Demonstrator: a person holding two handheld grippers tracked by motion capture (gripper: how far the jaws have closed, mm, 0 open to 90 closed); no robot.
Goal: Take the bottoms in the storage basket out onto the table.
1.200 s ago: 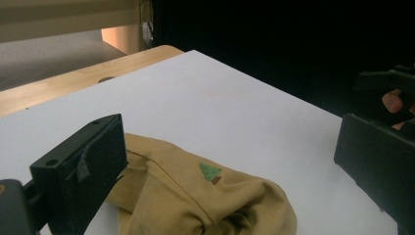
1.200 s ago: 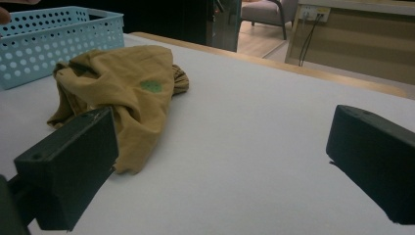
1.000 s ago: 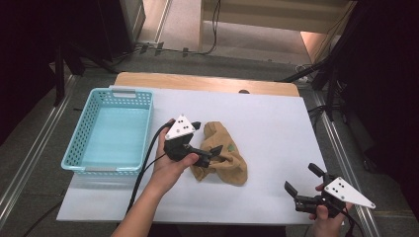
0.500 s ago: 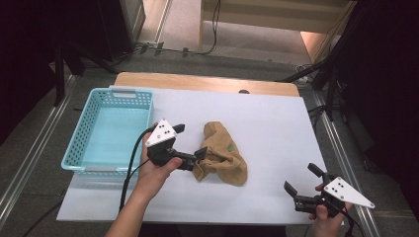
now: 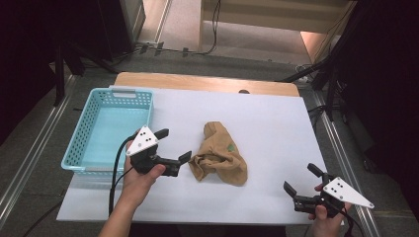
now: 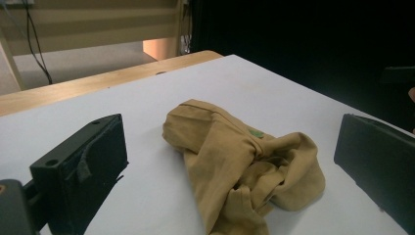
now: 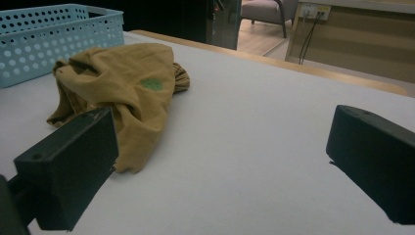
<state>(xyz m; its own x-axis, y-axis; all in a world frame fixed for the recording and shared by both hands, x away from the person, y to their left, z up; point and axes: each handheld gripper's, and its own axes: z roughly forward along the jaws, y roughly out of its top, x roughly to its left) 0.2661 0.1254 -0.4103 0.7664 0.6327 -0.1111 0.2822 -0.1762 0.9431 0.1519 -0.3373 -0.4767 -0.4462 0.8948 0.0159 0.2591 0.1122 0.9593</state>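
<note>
A crumpled tan cloth point(image 5: 220, 154) with a small green mark lies on the white table top, near the middle. My left gripper point(image 5: 174, 144) is just left of it, open, with nothing between its jaws and a small gap to the cloth. In the left gripper view the cloth point(image 6: 235, 156) lies ahead between the spread jaws of the left gripper point(image 6: 235, 147). My right gripper point(image 5: 300, 177) is open and holds nothing at the front right corner, well clear of the cloth. The right gripper view has the cloth point(image 7: 122, 78) ahead to the left of the right gripper point(image 7: 225, 147).
A light blue perforated basket point(image 5: 79, 129) stands at the table's left side, beside my left hand, with nothing inside; the basket point(image 7: 49, 39) is behind the cloth in the right gripper view. A wooden strip point(image 5: 207, 84) runs along the far edge. Dark floor and cables surround the table.
My left gripper has drawn back to the left, away from the cloth it was up against. The cloth stays where it lay. The right gripper has not moved.
</note>
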